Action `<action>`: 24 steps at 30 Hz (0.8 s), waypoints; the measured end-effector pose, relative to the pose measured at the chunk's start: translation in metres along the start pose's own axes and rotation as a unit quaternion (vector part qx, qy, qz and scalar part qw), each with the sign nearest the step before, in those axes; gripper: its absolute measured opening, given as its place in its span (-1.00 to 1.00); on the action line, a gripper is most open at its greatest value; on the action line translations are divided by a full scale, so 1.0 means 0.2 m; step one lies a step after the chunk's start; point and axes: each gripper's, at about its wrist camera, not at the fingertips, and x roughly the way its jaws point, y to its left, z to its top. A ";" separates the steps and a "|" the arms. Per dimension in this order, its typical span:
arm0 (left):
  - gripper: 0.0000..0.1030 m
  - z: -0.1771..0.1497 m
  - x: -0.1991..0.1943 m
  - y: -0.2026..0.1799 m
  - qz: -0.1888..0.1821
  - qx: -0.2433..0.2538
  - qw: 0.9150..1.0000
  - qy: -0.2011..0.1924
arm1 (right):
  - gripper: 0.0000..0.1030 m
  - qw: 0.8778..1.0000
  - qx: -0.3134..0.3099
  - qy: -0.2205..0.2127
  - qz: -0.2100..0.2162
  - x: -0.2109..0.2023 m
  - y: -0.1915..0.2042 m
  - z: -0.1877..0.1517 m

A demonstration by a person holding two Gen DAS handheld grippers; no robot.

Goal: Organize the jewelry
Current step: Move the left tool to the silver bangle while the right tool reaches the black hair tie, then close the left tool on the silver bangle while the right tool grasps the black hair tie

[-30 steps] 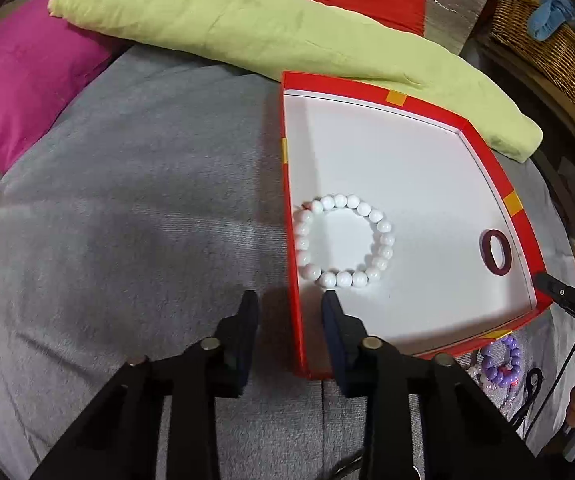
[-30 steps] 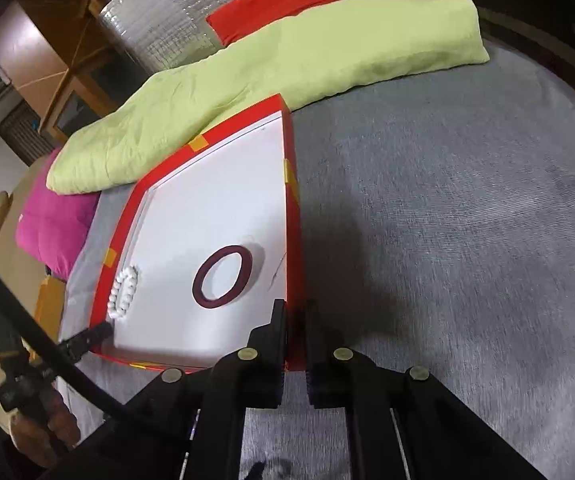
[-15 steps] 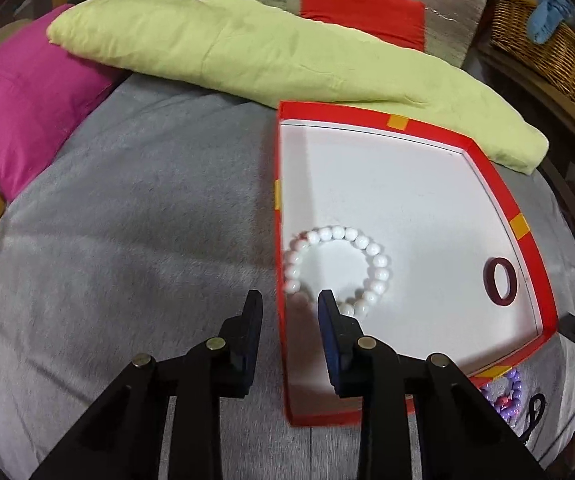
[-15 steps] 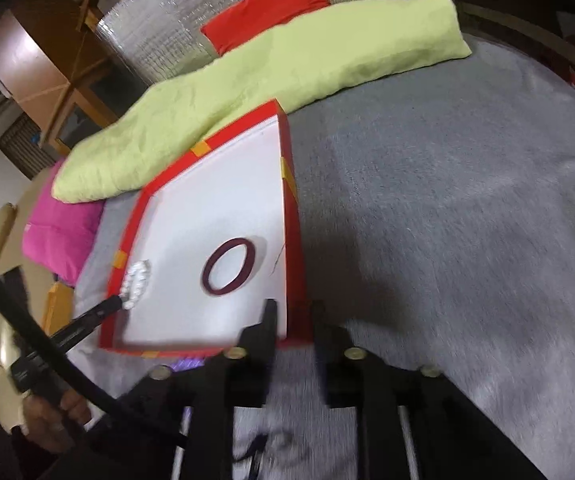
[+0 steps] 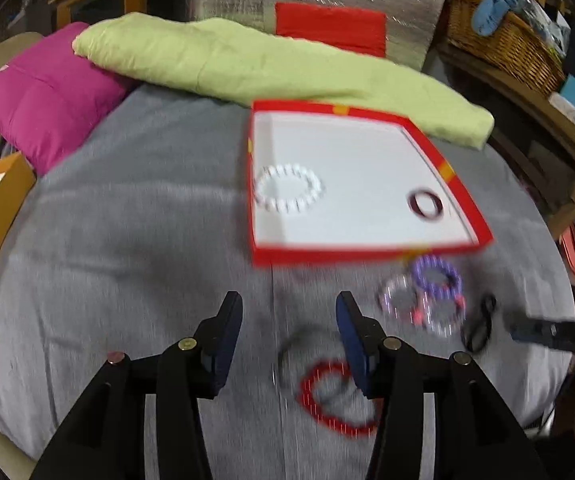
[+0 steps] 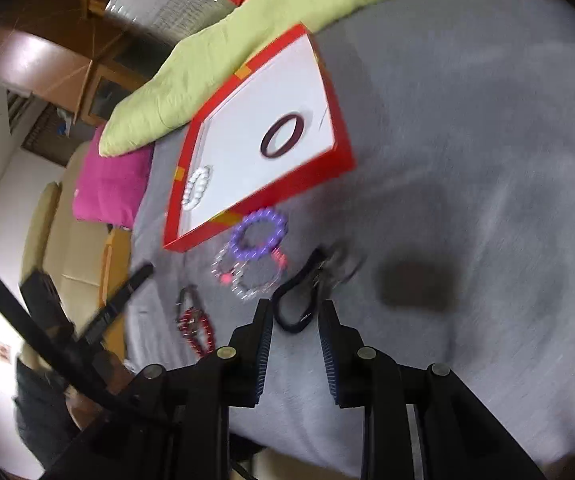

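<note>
The black loop band (image 6: 293, 306), thin and cord-like, prob. elastic, lies flat on the grey bed cover (image 6: 467, 160) right in front of the right hand-held gripper (image 6: 294, 322). Judging by look: v. light, soft, floppy, so it will sag and may slip off one pad. Best to pinch across one side of the loop, near its closer end, not span the whole thing. Its near end sits between the two fingertips but nothing presses on it; the jaws have just been opening and stand a little way apart, holding nothing.

The red beaded bracelet (image 5: 337, 398) lies on the cover just beside the left hand-held gripper (image 5: 289, 322), under its right finger, partly hidden. Beads look hard and smooth, string likely stretchy; light, could roll out of a pinch, so grip across the bead strand. That gripper's jaws have also just been opening, about half open, empty.

Further out: purple beaded bracelet (image 6: 259, 236) and a clear-and-pink beaded one (image 6: 247, 276), touching or overlapping, blur hides which, near the front edge of the red-rimmed white tray (image 5: 367, 254). Already in the tray: white pearl-like bracelet (image 5: 289, 193) and dark maroon bangle (image 5: 425, 205), well apart.
</note>
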 end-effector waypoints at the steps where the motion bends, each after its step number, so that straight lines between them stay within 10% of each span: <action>1: -0.03 -0.02 -0.01 0.01 0.000 0.003 1.000 0.004 | -0.49 1.000 0.001 0.000 -0.006 0.01 0.01 -0.01; 11: -0.02 -0.13 0.02 0.11 -0.020 0.005 0.998 0.051 | -0.37 0.995 -0.019 -0.036 -0.094 0.16 0.10 -0.02; 14: -0.02 -0.13 0.06 0.11 -0.024 -0.003 0.998 0.061 | -0.80 0.990 -0.046 -0.047 -0.124 0.20 0.12 -0.02; 18: 0.00 -0.11 0.09 0.11 -0.038 -0.018 0.997 0.071 | -0.85 0.989 -0.060 -0.055 -0.127 0.17 0.13 -0.02; 24: 0.49 -0.10 0.05 -0.07 -0.048 0.017 0.997 0.050 | -0.85 0.987 -0.079 -0.087 -0.113 0.07 0.13 0.00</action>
